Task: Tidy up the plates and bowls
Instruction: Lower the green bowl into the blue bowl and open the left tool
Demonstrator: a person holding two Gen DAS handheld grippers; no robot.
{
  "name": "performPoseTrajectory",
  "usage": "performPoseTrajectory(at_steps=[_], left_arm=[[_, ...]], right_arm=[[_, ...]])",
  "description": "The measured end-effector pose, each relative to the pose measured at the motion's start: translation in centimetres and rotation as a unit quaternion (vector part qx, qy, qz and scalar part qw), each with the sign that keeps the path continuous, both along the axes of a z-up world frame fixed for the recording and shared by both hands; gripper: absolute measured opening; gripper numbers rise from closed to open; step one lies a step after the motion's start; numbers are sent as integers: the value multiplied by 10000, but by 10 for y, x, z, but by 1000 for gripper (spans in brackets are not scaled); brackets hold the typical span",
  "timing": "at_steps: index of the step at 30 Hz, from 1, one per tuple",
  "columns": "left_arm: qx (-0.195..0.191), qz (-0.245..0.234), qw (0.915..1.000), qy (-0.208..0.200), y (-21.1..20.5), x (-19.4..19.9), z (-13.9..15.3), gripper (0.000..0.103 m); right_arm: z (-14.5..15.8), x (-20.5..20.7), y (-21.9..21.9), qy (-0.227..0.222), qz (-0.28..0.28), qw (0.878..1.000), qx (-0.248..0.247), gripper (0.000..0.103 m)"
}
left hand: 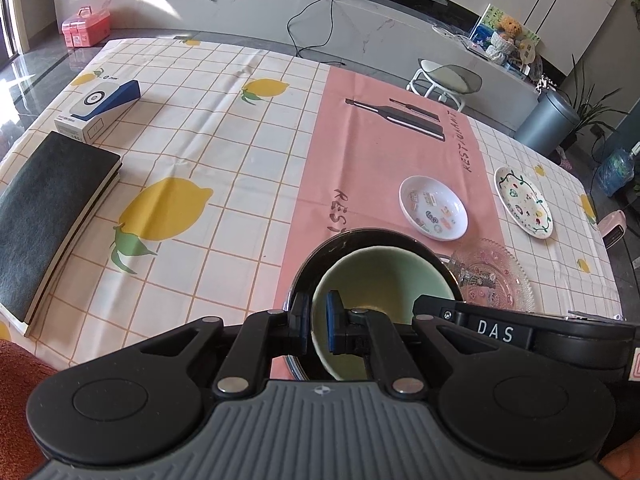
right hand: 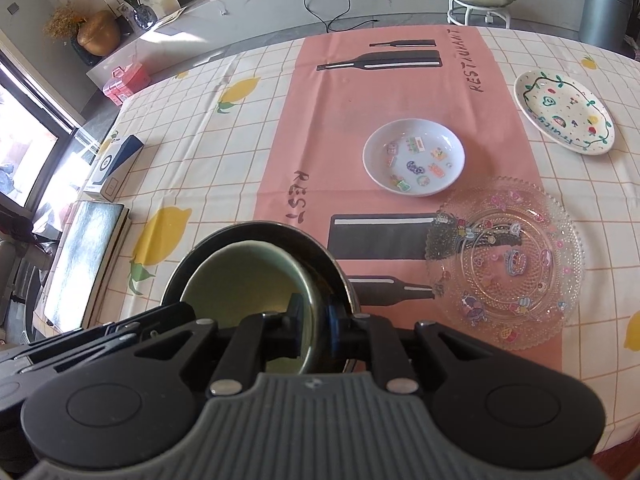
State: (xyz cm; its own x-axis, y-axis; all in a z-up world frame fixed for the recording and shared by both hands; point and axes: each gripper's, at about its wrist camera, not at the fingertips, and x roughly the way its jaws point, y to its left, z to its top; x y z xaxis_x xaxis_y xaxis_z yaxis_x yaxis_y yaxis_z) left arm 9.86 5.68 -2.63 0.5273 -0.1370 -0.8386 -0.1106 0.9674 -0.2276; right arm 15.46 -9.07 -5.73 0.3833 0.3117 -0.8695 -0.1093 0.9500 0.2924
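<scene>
Gripping opposite sides of a pale green bowl (left hand: pixel 384 276), two hand-held grippers meet over a lemon-print tablecloth (left hand: pixel 224 148). The left gripper (left hand: pixel 319 322) is clenched on the green bowl's left wall, one blue pad inside and one outside. The right gripper (right hand: pixel 317 322) straddles the right wall of the same bowl; its pads stand close on either side, though whether they press firmly cannot be told. The green bowl sits nested in a larger black bowl (right hand: pixel 320 252), which rests at the near end of a pink runner (right hand: pixel 360 92) printed with bottles and the word RESTAURANT.

Farther along the runner lies a small white dish (right hand: pixel 414 156) dotted with coloured stickers. Just to its right, near the black bowl, is a clear glass plate (right hand: pixel 504 264) with a beaded rim, also stickered. Beyond both, on the checked cloth, sits a white plate (right hand: pixel 564 112) painted with a green vine border. At the left edge of the table rest a dark notebook (left hand: pixel 52 216) and a blue-and-white box (left hand: pixel 100 104)
</scene>
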Motion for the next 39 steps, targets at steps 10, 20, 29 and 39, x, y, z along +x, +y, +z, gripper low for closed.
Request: performPoseTrajectory(at_steps=[10,20,29,39], left_arm=[[-196,40,9996,-223,3,-7,16,18],[-729,-164,9929,-921,-4,-27,45,30],[-1641,-762,9725,-1467,-57,-38,45,35],[-1985,-650,9717,-1107,-112,-34,-8,38]], right_arm=[[13,-7,-2,-188,38,9997,116,31],[47,-18,-19,-881,-56,9954,368,37],[64,-43,-82,-1835,-494,9794,691,48],[24,-52,-166,-1931,-1276,9700,740,53]])
